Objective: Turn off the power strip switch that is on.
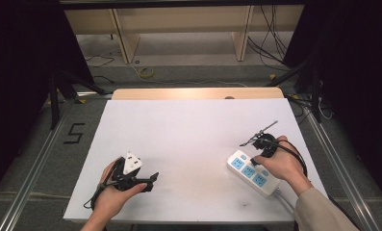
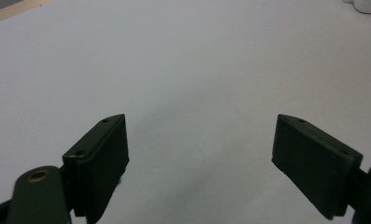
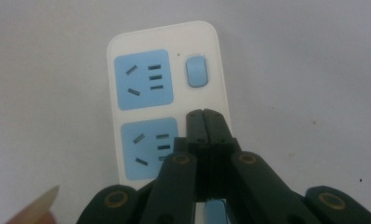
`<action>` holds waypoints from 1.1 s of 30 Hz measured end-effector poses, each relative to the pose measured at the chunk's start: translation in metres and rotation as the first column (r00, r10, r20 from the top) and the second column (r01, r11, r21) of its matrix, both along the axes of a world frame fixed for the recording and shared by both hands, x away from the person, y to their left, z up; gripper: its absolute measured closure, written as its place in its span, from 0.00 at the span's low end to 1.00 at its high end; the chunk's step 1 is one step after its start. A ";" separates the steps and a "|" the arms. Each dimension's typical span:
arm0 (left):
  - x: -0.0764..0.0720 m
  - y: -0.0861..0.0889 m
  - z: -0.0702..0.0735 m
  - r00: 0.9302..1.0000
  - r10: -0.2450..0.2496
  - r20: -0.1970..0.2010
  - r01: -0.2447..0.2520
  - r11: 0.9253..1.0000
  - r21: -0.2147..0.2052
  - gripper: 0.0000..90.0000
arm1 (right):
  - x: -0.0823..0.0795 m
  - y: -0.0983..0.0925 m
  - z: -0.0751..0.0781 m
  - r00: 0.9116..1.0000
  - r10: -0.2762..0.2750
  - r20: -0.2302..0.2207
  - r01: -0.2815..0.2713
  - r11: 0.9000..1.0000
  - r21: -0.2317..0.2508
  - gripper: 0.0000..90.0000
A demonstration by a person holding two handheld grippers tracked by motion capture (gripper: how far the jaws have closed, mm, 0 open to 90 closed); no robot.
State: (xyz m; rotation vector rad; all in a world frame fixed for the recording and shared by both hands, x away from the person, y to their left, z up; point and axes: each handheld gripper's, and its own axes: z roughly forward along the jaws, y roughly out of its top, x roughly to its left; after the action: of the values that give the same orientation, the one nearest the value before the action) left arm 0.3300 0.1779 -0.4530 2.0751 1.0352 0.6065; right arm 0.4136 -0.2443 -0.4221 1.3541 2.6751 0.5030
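Holding my right gripper (image 3: 204, 114) over the power strip (image 3: 167, 93), I keep its two jaws pressed tight together with nothing between them, like one black finger. The strip is white with blue sockets, and it lies on the white table (image 1: 188, 139) near my right hand (image 1: 282, 166), at about 4 o'clock from the middle of the table in the high view. In the right gripper view my closed tip sits over the white edge of the strip, between the first blue socket (image 3: 143, 79) at 11 o'clock and the second socket (image 3: 148, 147) at 8 o'clock. The small blue switch (image 3: 196, 71) is just past my tip, at 12 o'clock. I think my job now is to push that switch. To do it well, I should slide a little toward 12 o'clock, stay right over the middle of the switch, and press straight down, slow and soft, so the strip does not skid or tip. My left gripper (image 2: 199, 154) waits with its jaws spread wide over bare table, at about 8 o'clock from the middle in the high view, holding nothing. It could come over and steady the strip if it slips.
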 end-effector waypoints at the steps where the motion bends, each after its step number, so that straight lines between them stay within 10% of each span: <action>1: 0.000 0.000 0.000 1.000 -0.001 -0.001 0.001 1.000 0.002 0.20 | 0.000 0.000 0.000 1.000 0.002 0.002 -0.002 1.000 -0.001 1.00; 33: 0.000 0.000 0.000 1.000 -0.002 -0.002 0.002 1.000 0.001 0.20 | 0.002 0.006 -0.005 1.000 0.004 -0.012 -0.005 0.998 -0.065 1.00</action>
State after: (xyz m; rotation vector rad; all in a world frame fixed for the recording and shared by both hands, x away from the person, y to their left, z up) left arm 0.3299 0.1775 -0.4530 2.0781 1.0333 0.6046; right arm 0.4156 -0.2379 -0.4267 1.3380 2.6801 0.4059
